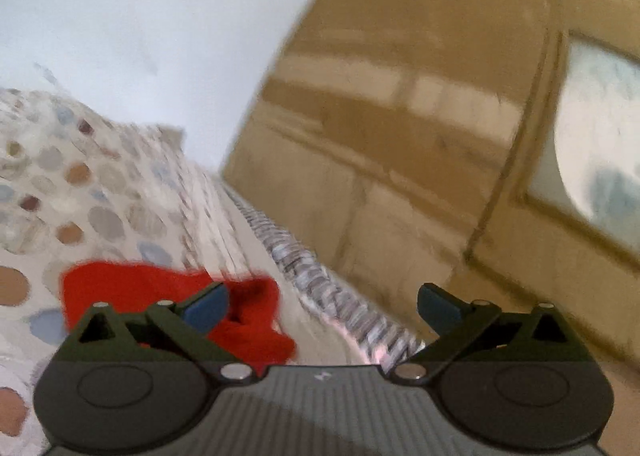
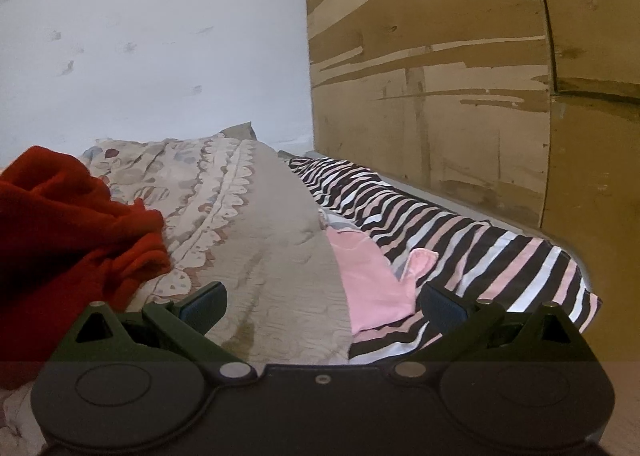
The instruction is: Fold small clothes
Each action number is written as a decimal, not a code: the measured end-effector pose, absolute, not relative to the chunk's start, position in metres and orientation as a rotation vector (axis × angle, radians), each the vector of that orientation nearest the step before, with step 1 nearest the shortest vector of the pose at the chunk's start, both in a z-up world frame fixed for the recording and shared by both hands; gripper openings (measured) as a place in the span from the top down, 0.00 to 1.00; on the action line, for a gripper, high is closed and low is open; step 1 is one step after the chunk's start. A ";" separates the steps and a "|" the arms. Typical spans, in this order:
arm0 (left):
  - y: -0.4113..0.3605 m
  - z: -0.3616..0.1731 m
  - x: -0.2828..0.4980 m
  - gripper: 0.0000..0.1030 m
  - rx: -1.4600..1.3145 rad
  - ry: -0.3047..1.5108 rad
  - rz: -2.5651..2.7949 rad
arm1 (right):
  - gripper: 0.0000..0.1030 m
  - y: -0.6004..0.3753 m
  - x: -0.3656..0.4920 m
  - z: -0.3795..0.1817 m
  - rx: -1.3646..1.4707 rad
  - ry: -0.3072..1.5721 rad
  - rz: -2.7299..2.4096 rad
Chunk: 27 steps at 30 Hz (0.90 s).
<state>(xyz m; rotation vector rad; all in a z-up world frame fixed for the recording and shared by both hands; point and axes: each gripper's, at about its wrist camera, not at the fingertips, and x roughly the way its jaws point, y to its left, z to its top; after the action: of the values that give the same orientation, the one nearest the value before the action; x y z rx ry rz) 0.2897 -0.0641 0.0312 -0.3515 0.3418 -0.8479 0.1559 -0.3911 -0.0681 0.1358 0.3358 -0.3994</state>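
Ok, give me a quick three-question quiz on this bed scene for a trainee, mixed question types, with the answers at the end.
1. True or false: the left gripper is clamped on the red garment.
2. Multiple choice: in the right wrist view, the pink garment lies partly on which fabric? A. striped sheet B. red garment C. bare floor
3. Fill in: the right gripper has its jaws ____.

Key:
1. False; its jaws stand wide, nothing between them.
2. A, the striped sheet.
3. Open.
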 end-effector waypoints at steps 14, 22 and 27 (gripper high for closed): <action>-0.032 -0.035 0.317 0.01 -0.498 0.666 -0.498 | 0.00 -0.366 0.178 -0.038 0.170 0.242 -0.276; -0.077 -0.053 0.278 0.00 -0.182 0.611 -0.501 | 0.00 -0.365 0.178 -0.039 0.172 0.265 -0.250; -0.087 -0.056 0.271 0.00 -0.114 0.582 -0.489 | 0.01 -0.392 0.193 -0.028 0.389 0.287 -0.069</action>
<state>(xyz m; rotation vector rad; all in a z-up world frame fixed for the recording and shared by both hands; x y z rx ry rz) 0.2713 -0.0869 -0.0557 -0.1141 0.5823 -0.4891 0.1935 -0.3918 -0.0278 0.3891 0.2872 -0.0694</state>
